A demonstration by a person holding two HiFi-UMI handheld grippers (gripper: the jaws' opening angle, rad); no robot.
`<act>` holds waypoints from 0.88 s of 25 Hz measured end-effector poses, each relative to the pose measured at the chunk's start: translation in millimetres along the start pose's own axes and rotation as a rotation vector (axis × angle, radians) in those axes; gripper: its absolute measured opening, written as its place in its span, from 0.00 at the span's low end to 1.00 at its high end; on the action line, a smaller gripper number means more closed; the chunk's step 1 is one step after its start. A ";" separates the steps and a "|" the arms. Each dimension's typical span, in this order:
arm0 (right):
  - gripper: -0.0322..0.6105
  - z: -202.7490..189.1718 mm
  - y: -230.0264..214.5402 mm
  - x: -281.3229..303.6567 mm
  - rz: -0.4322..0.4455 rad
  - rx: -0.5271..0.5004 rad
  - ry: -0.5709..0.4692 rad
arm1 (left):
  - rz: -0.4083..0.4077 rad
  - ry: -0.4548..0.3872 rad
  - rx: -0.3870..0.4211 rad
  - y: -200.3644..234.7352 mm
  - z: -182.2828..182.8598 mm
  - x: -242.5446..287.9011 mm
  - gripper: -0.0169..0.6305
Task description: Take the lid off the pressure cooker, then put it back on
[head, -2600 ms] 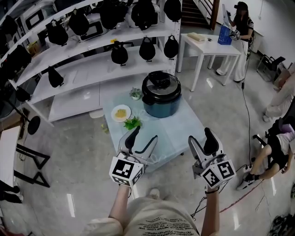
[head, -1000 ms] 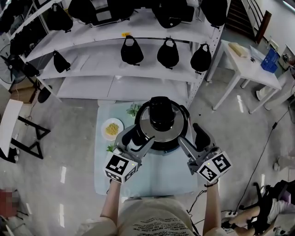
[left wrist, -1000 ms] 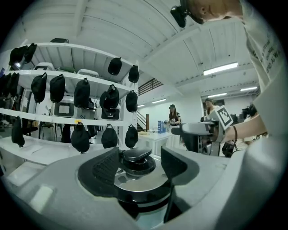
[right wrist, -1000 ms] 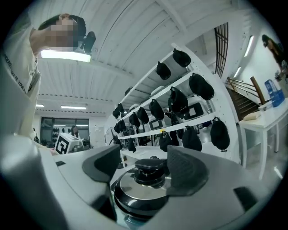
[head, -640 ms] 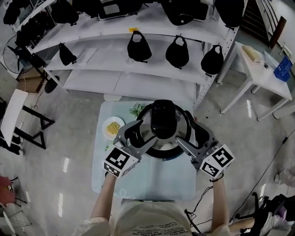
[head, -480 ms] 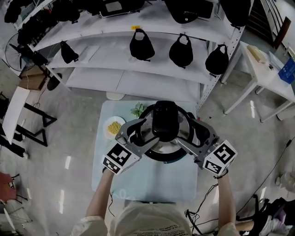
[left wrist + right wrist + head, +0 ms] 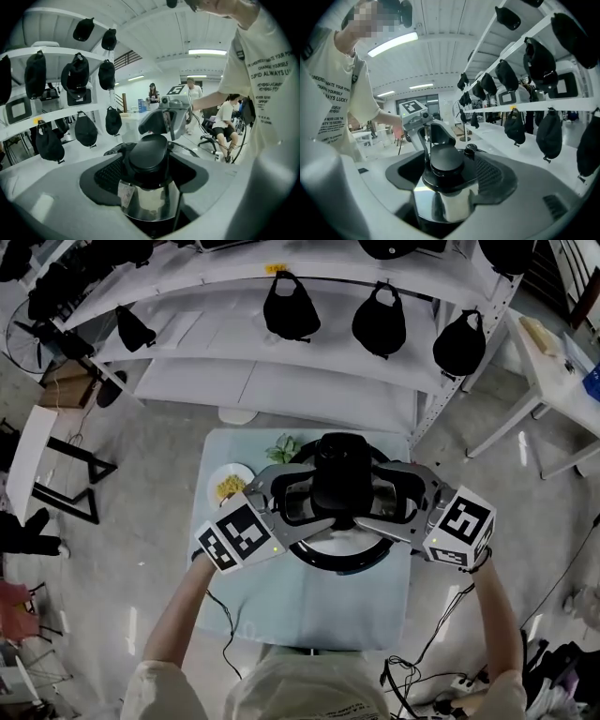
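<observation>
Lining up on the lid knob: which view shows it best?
Left gripper view: the lid knob sits large and centred between open jaws. The right gripper view shows it slightly smaller, also between jaws; the head view shows only its top from above.

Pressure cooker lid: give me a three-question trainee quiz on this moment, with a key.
1. True or false: only the left claw is at the lid's black knob; the right claw hangs clear of it.
2. What stands between the right claw's open jaws? A) a cap B) the knob C) a bottle
3. Fill in: the plate of yellow food lies on the person's ___ side of the pressure cooker.
Key: 1 false; 2 B; 3 left.
</observation>
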State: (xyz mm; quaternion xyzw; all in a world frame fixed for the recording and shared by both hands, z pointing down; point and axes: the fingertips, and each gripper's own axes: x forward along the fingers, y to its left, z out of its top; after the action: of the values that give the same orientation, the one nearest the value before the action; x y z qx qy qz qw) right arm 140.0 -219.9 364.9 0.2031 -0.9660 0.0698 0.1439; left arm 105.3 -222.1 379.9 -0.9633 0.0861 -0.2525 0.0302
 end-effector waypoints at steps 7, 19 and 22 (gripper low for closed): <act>0.54 -6.1 -2.7 14.1 0.095 -0.040 0.093 | -0.083 0.034 0.054 -0.1 -2.1 12.6 0.48; 0.48 -21.1 6.3 27.0 0.162 -0.126 0.208 | -0.177 0.041 0.064 -5.5 -4.2 22.3 0.48; 0.48 -20.6 5.8 27.3 0.169 -0.121 0.215 | -0.174 0.026 0.063 -5.0 -2.7 22.6 0.48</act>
State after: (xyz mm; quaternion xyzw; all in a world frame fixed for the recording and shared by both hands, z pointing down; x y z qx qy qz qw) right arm 118.8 -220.9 392.4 0.1031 -0.9611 0.0445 0.2524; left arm 124.2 -221.4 393.7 -0.9623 -0.0053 -0.2695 0.0375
